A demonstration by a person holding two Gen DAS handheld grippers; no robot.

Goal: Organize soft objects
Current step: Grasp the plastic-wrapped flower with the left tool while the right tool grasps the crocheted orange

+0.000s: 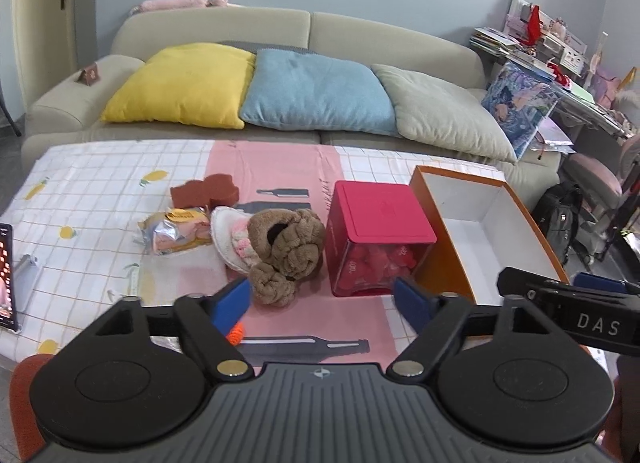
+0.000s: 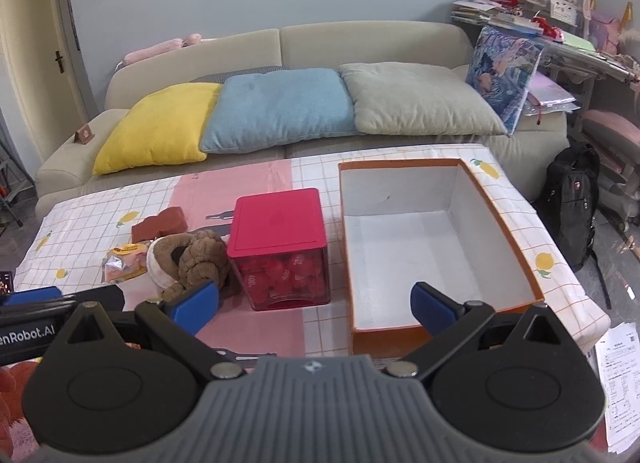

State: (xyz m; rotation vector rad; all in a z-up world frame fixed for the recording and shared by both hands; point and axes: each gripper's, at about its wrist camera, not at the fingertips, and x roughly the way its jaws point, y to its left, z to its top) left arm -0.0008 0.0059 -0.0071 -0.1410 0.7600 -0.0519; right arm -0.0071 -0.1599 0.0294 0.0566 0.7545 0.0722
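Centrally: fuzzy brown plush (image 1: 290, 249) beside glossy red cube box (image 1: 378, 239), touching.

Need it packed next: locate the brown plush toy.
In both wrist views the brown plush toy lies on the table left of the red-lidded box, against a white-and-pink knit piece, just beyond the open left gripper.
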